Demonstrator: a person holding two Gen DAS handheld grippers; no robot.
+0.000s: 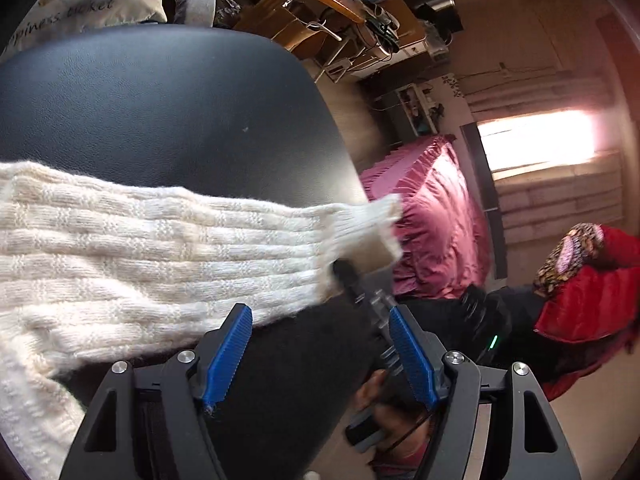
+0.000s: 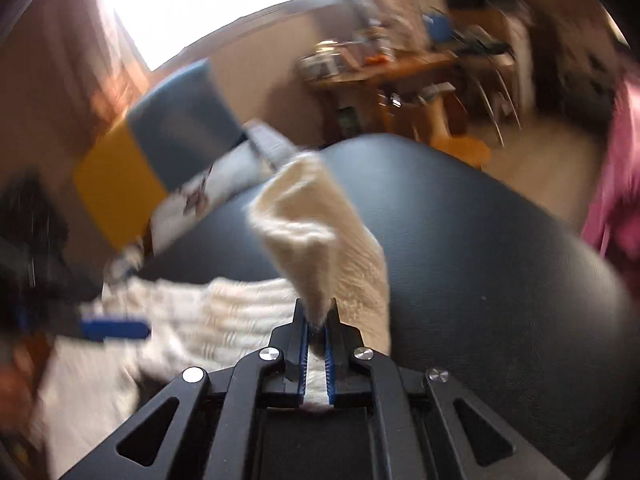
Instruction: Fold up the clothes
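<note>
A broad black leather-look padded surface (image 1: pixel 168 108) is filling much of both views, and a cream ribbed knitted sweater (image 1: pixel 132 240) is lying across it. The left wrist view is showing the sweater's sleeve stretching rightward, its cuff (image 1: pixel 376 224) reaching past the surface's edge toward a pink pleated bedspread (image 1: pixel 432 220). Only this view is showing a red padded jacket (image 1: pixel 588 292) at the far right and a cluttered wooden table (image 1: pixel 340 4) at the top. The left gripper (image 1: pixel 320 356) is hovering just beside the sleeve with its blue-padded jaws spread apart, holding nothing. The right wrist view alone is showing the right gripper (image 2: pixel 317 320) with jaws clenched on a fold of the sweater, the knit rising up and away from them in a peak. That view is heavily blurred: a blue and yellow block shape (image 2: pixel 160 152) at the left is hard to identify. The sweater's body is cut off at the frame edges.
</note>
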